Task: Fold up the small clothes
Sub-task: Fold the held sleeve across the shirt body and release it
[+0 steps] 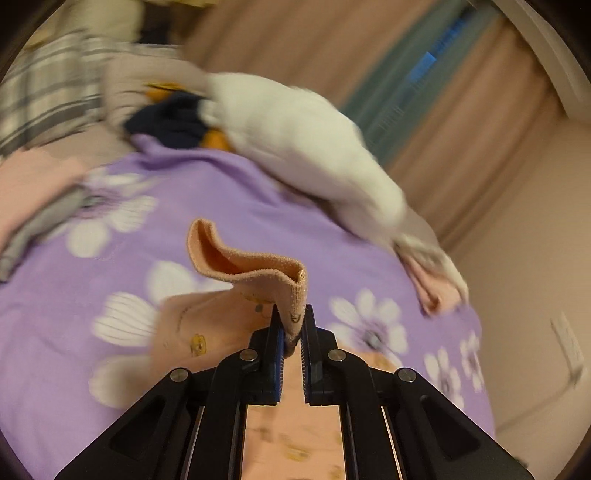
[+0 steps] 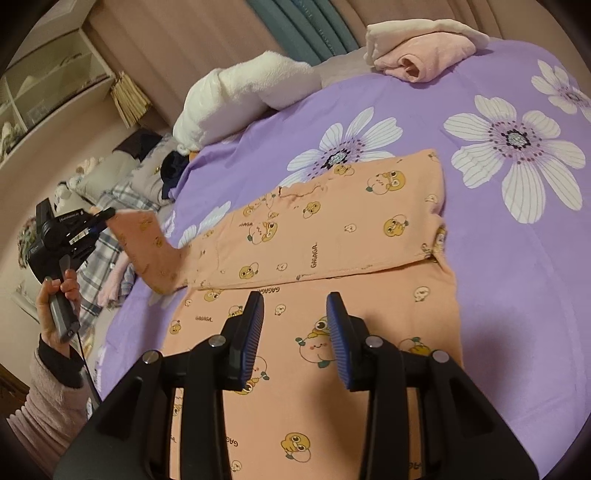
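A small peach shirt point(image 2: 332, 236) printed with cartoon figures lies on the purple flowered bedspread point(image 2: 517, 258), one part folded across its upper body. My left gripper point(image 1: 292, 325) is shut on the ribbed cuff of the shirt's sleeve point(image 1: 255, 273) and holds it lifted above the bed. It also shows in the right wrist view point(image 2: 107, 216), pulling the sleeve point(image 2: 151, 251) up at the shirt's left side. My right gripper point(image 2: 295, 332) is open and empty, hovering over the shirt's lower body.
A white fluffy towel point(image 2: 240, 96) and a folded pink garment point(image 2: 417, 55) lie at the bed's far edge. Dark and plaid clothes point(image 2: 110, 206) are heaped at the left. Curtains point(image 2: 295, 26) and shelves point(image 2: 48, 85) stand behind.
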A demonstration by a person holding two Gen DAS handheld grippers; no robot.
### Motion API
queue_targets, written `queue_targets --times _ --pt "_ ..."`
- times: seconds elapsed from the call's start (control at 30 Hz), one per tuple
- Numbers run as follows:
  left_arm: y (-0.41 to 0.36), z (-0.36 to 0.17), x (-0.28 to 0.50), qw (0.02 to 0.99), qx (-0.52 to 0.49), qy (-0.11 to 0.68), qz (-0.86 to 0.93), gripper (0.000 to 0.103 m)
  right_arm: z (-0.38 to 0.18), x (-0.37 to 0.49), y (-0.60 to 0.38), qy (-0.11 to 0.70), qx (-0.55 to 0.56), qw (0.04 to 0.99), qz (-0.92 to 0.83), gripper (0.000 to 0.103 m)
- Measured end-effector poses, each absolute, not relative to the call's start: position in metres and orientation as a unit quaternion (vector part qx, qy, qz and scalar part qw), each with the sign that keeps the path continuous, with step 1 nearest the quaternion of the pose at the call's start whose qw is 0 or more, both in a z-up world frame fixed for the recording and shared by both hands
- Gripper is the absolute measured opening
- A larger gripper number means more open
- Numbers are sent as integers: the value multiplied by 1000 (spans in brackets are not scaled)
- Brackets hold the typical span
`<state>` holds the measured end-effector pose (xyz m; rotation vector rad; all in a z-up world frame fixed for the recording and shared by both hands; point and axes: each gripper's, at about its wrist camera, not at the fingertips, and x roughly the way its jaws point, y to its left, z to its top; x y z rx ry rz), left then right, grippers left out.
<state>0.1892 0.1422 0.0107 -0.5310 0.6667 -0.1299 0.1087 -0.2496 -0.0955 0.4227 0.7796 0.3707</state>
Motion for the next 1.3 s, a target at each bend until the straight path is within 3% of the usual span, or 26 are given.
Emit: queue_targets --times 0.23,0.5,0.63,0.8,0.97,1.27,1.3 --pt "15 -27 208 902 -154 386 -119 5 -103 103 -276 370 234 883 169 39" --pt "-64 -90 214 860 -91 481 -147 8 -119 104 -303 375 277 871 157 44" --pt "-70 -95 204 844 -80 501 -173 56 -120 105 -312 376 291 866 156 46" --pt "-38 -78 179 865 -94 462 -175 68 -111 118 -303 372 295 861 181 51" --pt "11 -63 155 885 -138 419 -152 98 -111 149 -273 395 281 850 208 52" --pt "99 -35 115 914 -242 304 -118 101 -130 222 -215 461 221 838 189 51" --pt "104 -34 113 916 -242 297 -118 101 -135 228 -210 470 215 836 186 47"
